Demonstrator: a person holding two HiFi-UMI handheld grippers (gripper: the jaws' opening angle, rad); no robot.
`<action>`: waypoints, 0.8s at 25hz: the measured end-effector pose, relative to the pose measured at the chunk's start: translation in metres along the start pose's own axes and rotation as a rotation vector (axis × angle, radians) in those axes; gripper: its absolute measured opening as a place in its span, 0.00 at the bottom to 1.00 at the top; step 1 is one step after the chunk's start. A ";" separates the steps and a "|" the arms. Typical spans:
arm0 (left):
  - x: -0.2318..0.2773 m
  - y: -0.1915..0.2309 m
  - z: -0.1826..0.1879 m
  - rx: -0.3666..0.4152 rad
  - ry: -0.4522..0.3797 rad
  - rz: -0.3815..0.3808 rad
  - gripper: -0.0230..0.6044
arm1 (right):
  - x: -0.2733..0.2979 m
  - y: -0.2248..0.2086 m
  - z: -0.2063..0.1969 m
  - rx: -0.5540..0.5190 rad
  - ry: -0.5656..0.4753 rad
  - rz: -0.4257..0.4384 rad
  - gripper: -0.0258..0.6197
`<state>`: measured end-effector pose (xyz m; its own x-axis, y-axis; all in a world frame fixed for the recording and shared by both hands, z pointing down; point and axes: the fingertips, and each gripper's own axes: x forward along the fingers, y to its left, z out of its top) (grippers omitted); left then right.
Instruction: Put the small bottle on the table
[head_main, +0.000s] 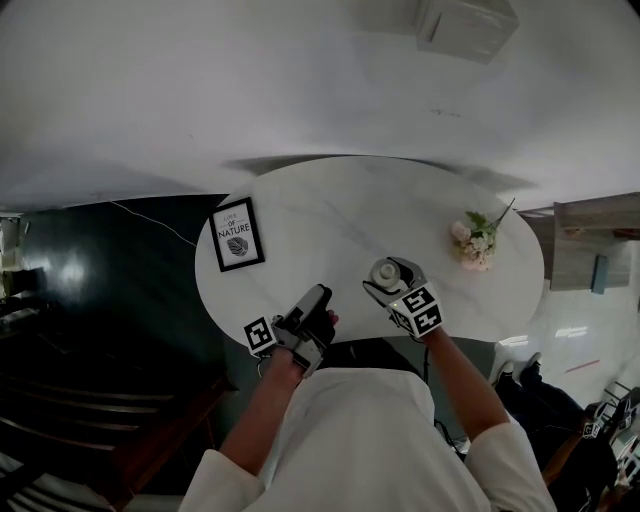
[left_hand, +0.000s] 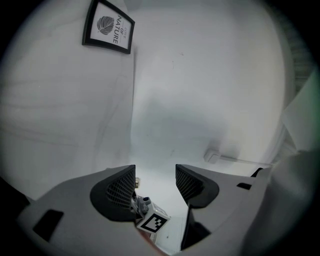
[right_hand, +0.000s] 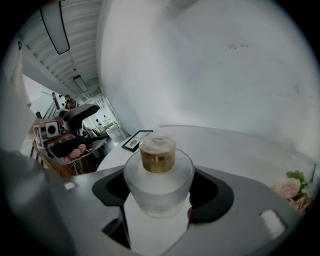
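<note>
The small frosted-glass bottle with a dull gold cap (right_hand: 159, 172) is clamped upright between the fingers (right_hand: 215, 192) of the right gripper (right_hand: 160, 195), with the pads pressed on its round body from either side. The carrying is judged nearly done and the setting-down not yet done. The bottle is held over the near part of the white oval marble-patterned bench (head_main: 330, 215). Whether its base touches the top cannot be made out, since the base is hidden below the fingers (the head view is too small to settle it). What is left, on this reading, is for the bottle to be lowered the last way and released, and for the fingers to be drawn clear.

The left gripper (left_hand: 156, 182) is held with its fingers (left_hand: 121, 187) spread and nothing caught between the pads. Only bare bench top is seen beyond their tips.

A black-framed leaf print (head_main: 237, 234) is set on the bench beyond and to the left of the right fingers. A small bunch of pale pink flowers (head_main: 474, 240) is placed to their right, well apart. The bench is backed by a plain white wall (head_main: 300, 90), and a dark floor (head_main: 110, 250) is seen at the left.
</note>
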<state>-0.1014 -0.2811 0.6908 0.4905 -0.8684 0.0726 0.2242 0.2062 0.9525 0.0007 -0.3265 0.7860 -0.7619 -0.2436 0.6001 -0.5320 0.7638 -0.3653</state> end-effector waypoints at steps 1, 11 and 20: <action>-0.002 0.003 0.000 -0.004 -0.003 0.004 0.42 | 0.004 -0.002 -0.007 0.006 0.011 -0.008 0.58; -0.013 0.016 0.000 0.007 -0.014 0.022 0.42 | 0.031 -0.018 -0.051 0.049 0.064 -0.065 0.58; -0.017 0.033 -0.002 -0.009 -0.010 0.039 0.42 | 0.049 -0.020 -0.077 0.035 0.105 -0.086 0.58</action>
<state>-0.1005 -0.2586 0.7203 0.4908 -0.8639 0.1130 0.2123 0.2443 0.9462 0.0026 -0.3079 0.8774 -0.6709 -0.2424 0.7008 -0.6081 0.7207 -0.3329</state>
